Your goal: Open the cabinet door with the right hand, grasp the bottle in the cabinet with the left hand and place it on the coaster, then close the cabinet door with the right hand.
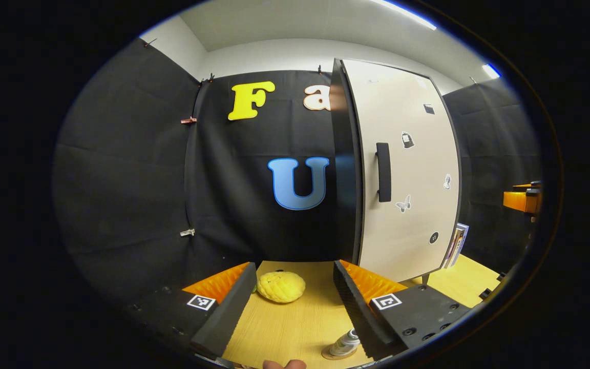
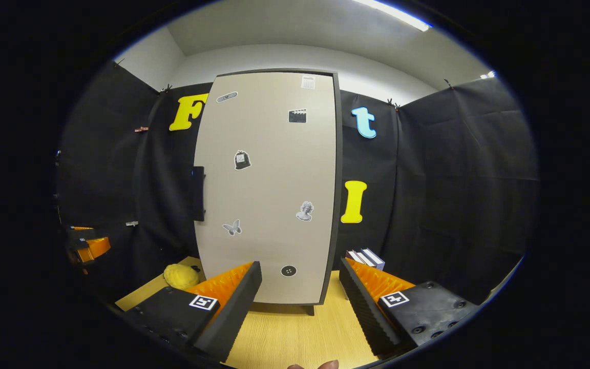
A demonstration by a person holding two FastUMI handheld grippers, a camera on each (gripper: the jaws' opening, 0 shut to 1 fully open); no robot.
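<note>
The tall cabinet (image 1: 407,169) stands on the wooden table, its pale door (image 2: 269,189) shut flush and dotted with small stickers. A black handle (image 1: 383,171) runs down the door's edge nearest the wall letters; the same handle (image 2: 197,193) sits at the door's left edge in the right gripper view. A small bottle (image 1: 346,342) rests on a round coaster (image 1: 332,353) close under my left gripper (image 1: 295,266), partly hidden by one finger. That gripper is open and holds nothing. My right gripper (image 2: 300,266) faces the door, open, a short way off it.
A yellow knobbly toy (image 1: 280,286) lies on the table (image 1: 295,328) ahead of the left gripper, left of the cabinet. Books (image 2: 366,258) lean behind the cabinet's right side. The right gripper (image 1: 523,200) shows far right, the left gripper (image 2: 87,246) far left. Black cloth walls surround the table.
</note>
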